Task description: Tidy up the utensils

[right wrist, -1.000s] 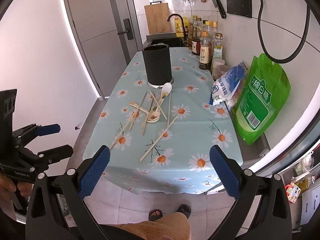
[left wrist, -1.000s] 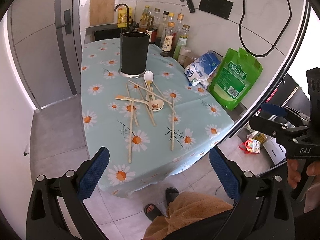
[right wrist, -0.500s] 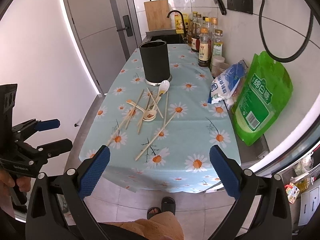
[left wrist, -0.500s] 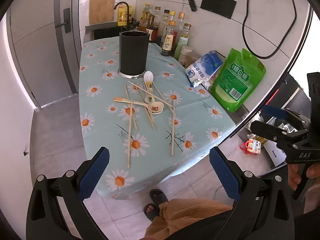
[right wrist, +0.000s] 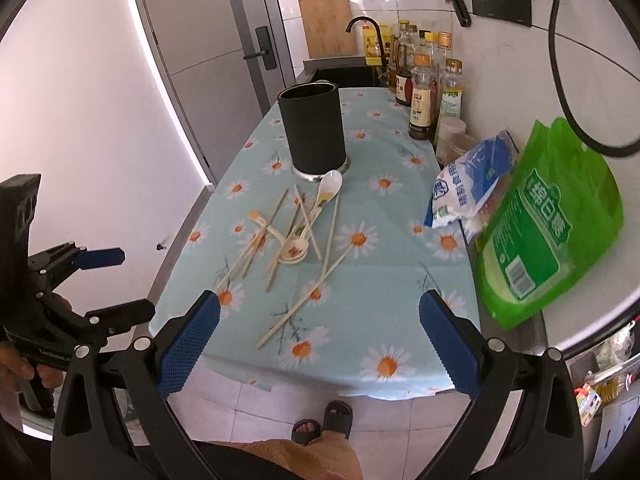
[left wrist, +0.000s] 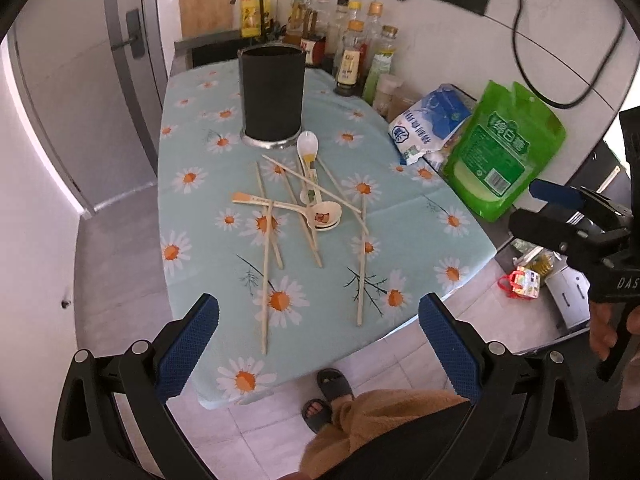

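Wooden chopsticks (left wrist: 265, 276) and spoons (left wrist: 325, 216) all lie scattered beside the black holder (left wrist: 272, 96); nothing is sorted yet. Left gripper (left wrist: 318, 346) and right gripper (right wrist: 318, 344) gape wide, holding nothing.

Green bag (left wrist: 505, 152), bottles (right wrist: 423, 98), cutting board (left wrist: 205, 1)

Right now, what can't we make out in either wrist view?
- Inside of the black cylindrical utensil holder: its own wall hides it in both views.
- How many pale wooden chopsticks lie in the crossed pile: they overlap under the cream ceramic spoon.
- Labels on the sauce bottles: too small.
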`<state>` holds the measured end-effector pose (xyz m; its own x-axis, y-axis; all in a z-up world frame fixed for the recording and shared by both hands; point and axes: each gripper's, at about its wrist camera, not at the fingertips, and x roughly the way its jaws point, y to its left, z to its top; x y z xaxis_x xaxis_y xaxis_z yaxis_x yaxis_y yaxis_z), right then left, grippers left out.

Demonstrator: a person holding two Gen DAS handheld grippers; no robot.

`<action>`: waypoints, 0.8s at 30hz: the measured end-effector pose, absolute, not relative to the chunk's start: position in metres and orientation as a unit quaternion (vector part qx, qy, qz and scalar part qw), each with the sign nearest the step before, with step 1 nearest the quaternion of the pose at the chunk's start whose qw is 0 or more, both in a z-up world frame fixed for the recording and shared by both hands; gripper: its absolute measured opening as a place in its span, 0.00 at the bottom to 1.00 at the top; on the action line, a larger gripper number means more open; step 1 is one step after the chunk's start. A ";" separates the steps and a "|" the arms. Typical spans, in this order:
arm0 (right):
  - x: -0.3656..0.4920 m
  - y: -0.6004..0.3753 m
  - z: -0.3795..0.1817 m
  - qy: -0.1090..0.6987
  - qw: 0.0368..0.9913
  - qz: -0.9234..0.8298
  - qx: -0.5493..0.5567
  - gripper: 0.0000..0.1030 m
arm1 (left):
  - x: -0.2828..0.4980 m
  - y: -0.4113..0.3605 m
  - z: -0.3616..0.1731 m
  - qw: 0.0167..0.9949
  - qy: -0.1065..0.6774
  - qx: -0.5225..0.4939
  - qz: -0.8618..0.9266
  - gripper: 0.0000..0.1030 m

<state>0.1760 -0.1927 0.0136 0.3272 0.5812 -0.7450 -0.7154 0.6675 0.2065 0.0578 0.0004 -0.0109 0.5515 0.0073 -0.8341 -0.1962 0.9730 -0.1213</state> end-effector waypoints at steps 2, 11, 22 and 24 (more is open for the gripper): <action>0.188 -0.191 0.011 0.424 0.806 0.406 -0.075 0.96 | 0.065 0.004 -0.014 0.870 0.479 -0.107 0.059 0.94; 0.231 -0.185 -0.016 0.443 0.777 0.443 -0.061 0.96 | 0.102 0.013 -0.041 0.835 0.529 -0.120 0.088 0.94; 0.276 -0.206 -0.044 0.476 0.757 0.447 -0.023 0.96 | 0.158 0.044 -0.101 0.783 0.611 -0.078 0.091 0.61; 0.281 -0.212 -0.047 0.475 0.762 0.440 -0.022 0.96 | 0.164 0.046 -0.108 0.777 0.619 -0.078 0.082 0.58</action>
<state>0.2807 -0.2121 -0.0469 0.1621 0.6498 -0.7426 -0.6908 0.6122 0.3848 0.1637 0.0465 -0.1082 0.2202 0.0305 -0.9750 -0.2248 0.9742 -0.0203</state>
